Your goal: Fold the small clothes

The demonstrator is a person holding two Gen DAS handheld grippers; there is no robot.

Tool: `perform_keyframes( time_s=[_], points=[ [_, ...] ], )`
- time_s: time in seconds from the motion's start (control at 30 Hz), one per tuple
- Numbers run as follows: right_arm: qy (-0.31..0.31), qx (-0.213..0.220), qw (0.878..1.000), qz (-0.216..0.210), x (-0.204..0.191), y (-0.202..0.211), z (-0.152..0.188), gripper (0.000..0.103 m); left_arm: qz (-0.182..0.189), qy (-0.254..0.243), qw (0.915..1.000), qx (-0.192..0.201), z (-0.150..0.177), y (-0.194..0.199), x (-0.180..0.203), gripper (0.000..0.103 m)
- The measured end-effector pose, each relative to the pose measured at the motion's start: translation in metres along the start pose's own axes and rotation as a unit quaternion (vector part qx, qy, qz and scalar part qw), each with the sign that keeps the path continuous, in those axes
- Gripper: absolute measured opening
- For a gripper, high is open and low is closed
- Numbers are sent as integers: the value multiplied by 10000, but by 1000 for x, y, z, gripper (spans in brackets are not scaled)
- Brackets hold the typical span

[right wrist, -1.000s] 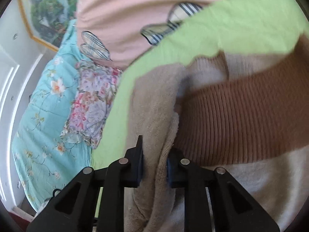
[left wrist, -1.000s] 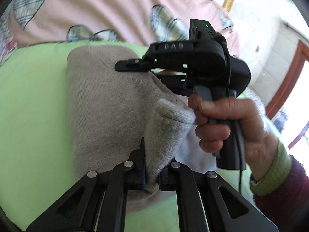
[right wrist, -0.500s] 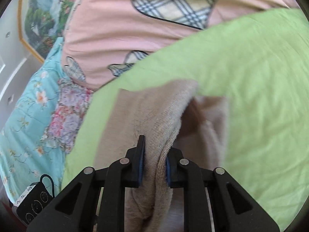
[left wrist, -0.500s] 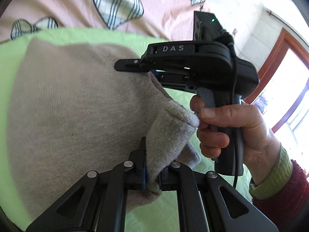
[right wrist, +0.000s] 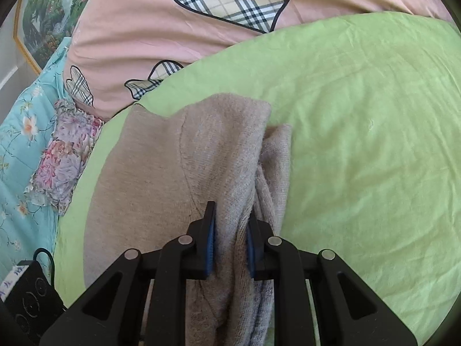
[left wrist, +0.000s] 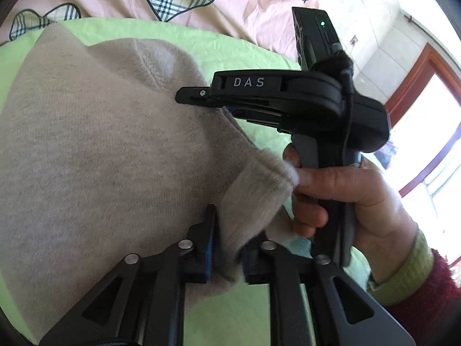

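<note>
A beige knitted sweater (left wrist: 95, 155) lies folded over on a green sheet (left wrist: 230, 314). My left gripper (left wrist: 227, 248) is shut on the sweater's near edge, a fold of knit bunched between its blue pads. My right gripper (right wrist: 230, 239) is shut on the sweater's (right wrist: 178, 173) other edge, with folds of knit hanging between its fingers. The right gripper also shows in the left wrist view (left wrist: 196, 99), held by a hand, its tips at the sweater's far right edge. The brown striped part of the sweater is hidden under the fold.
The green sheet (right wrist: 360, 144) covers a bed. A pink quilt with plaid hearts (right wrist: 201, 14) lies behind. A floral cloth (right wrist: 63, 161) and a turquoise cover (right wrist: 17, 173) lie at the left. A black device with a cable (right wrist: 26, 297) sits bottom left. A door (left wrist: 426, 109) is at the right.
Both grippers have carried the sweater's edge over, folding it so the brown stripe is covered. The sweater now lies lower and flatter on the green sheet. Both stay shut on it.
</note>
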State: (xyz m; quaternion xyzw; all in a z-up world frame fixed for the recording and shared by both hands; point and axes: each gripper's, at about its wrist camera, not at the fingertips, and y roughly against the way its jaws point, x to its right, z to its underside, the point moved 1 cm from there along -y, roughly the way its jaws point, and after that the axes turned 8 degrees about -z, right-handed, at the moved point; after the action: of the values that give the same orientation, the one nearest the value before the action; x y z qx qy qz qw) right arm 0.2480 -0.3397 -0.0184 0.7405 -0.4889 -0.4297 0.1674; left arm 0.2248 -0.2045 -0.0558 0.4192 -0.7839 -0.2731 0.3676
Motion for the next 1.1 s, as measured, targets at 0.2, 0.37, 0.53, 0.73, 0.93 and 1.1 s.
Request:
perform_keyframes(
  time_s=[0.2,0.37,0.53,0.73,0.93,1.1],
  points=[
    [32,41,9997,249,-6,16,10,33,116,108,9999,-13,10,41,-14,31],
    [-135,41,9994,331,-2,29,28,44,-29,353,9992,169,11,77,-41,46],
    [-63,-11,9995,296,-8,39,44,45,-356,659,9964,391,0,98,-74,59],
    [-242,-16,9996,131,-9,39,34,54,-578,1098,9917,335,-20,91,-115,62],
    [-539,-84,9980,-316,-5,20,21,78,-253,1653,9859,-60,-33,58,-152,72],
    [-870,-292,9951,-379,9,1,21,78,395,2138,9754,-365,-41,20,-174,77]
  ],
)
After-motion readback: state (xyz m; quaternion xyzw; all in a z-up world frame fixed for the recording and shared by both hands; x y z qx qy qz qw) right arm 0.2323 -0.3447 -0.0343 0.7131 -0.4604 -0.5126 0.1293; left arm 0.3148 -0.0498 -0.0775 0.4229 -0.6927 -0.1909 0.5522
